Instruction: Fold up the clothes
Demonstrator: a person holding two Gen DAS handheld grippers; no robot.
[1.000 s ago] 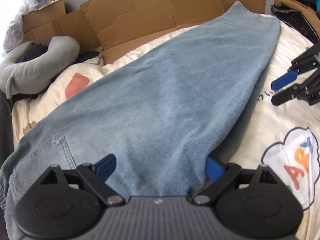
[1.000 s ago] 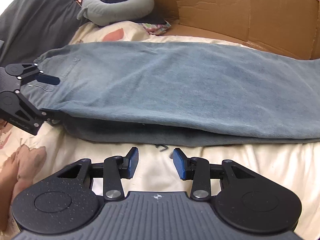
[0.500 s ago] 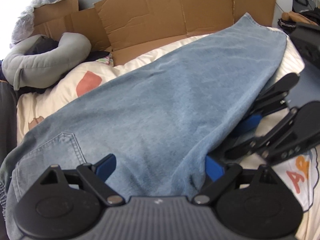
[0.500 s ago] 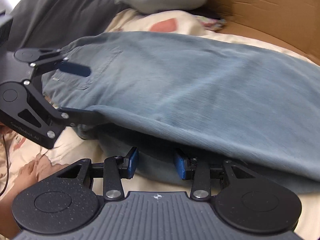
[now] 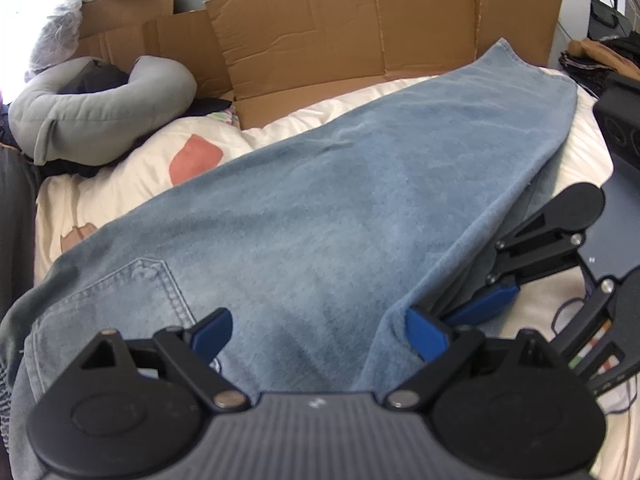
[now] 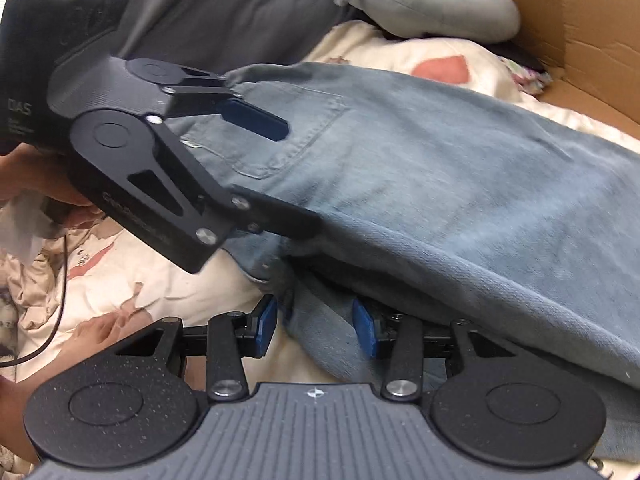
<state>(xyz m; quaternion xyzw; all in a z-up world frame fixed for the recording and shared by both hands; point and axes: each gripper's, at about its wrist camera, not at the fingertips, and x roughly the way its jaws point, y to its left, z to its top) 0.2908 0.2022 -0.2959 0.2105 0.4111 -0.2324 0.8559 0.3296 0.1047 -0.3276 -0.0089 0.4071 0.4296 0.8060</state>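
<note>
Denim of the jeans point(image 5: 320, 220) hides whether left claw point(image 5: 318, 334) or right claw point(image 6: 316, 326) pinches.

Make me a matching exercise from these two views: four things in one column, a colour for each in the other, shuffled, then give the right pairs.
Things
1. jeans
2. neck pillow
3. cardboard
4. gripper pads

Colours
A. brown
B. dark blue
C. faded light blue
D. grey

Right pairs: 1-C, 2-D, 3-A, 4-B
</note>
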